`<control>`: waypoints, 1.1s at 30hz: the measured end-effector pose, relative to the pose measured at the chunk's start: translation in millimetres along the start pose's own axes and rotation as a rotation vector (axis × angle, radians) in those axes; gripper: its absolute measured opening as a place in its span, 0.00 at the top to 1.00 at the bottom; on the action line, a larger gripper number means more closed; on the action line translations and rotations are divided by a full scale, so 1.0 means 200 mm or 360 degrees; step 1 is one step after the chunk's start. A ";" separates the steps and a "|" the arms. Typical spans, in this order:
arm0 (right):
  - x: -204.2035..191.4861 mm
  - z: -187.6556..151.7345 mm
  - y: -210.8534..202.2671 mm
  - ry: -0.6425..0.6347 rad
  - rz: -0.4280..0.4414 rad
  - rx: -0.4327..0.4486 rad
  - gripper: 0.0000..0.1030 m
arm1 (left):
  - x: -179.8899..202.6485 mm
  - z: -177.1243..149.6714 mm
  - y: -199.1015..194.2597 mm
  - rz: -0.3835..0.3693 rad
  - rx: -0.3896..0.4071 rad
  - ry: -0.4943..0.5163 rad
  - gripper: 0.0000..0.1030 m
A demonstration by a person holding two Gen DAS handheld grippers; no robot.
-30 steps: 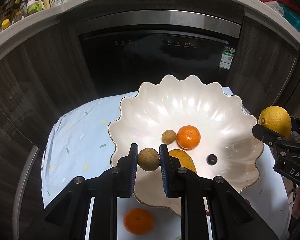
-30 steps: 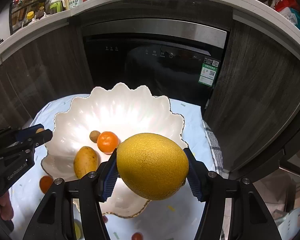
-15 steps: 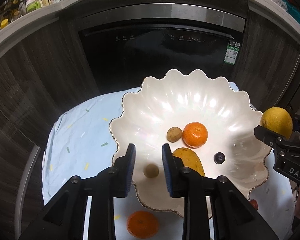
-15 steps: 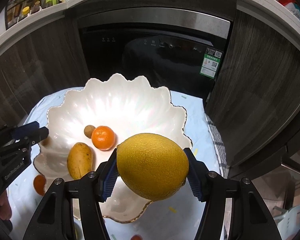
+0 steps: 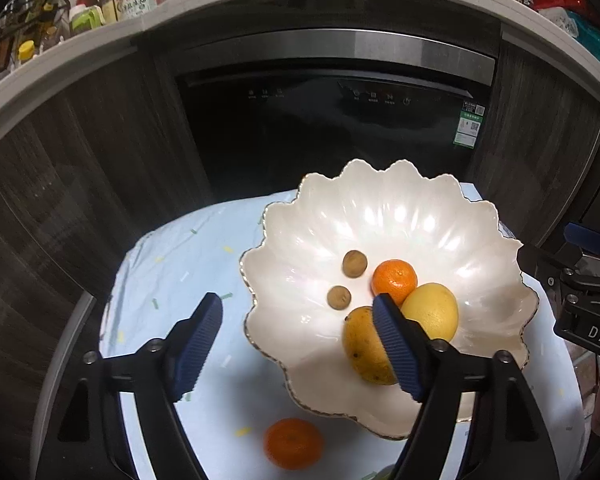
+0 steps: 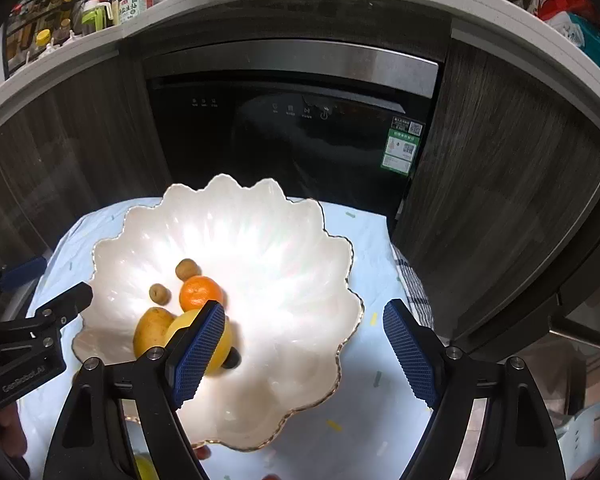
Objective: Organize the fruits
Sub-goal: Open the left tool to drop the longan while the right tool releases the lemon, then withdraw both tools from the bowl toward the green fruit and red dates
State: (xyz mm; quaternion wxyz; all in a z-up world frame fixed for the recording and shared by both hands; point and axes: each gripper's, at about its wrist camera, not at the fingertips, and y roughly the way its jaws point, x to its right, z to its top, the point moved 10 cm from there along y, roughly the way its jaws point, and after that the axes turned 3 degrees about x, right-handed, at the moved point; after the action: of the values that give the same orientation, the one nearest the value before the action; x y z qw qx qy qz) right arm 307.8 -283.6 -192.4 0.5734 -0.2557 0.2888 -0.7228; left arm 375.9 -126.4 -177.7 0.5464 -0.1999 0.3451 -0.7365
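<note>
Both sets of jaws have just sprung wide and empty: left gripper (image 5: 298, 344), right gripper (image 6: 304, 354). The big yellow lemon (image 5: 431, 312) sits low in the scalloped white bowl (image 5: 380, 208), leaning against a glossy orange mandarin (image 5: 394, 280). It may roll yet. A second mandarin (image 5: 294, 443) waits bottom centre on the cloth, where a careless reach could clip the rim.

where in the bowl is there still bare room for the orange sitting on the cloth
The far and right parts of the bowl are bare, from the rim in to the tangerine. The near-left is crowded: mango, lemon and two small brown fruits. The loose orange lies near the bowl's front rim.
</note>
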 end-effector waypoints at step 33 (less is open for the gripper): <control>-0.07 0.01 -0.39 0.0037 0.0044 0.0154 0.20 | -0.09 0.01 -0.44 0.0030 0.0152 -0.0078 0.11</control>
State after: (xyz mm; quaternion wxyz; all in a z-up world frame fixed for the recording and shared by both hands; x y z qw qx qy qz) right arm 259.6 -255.9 -136.0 0.5916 -0.2152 0.2637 -0.7308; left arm 323.6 -96.2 -111.0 0.5705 -0.1883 0.2979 -0.7419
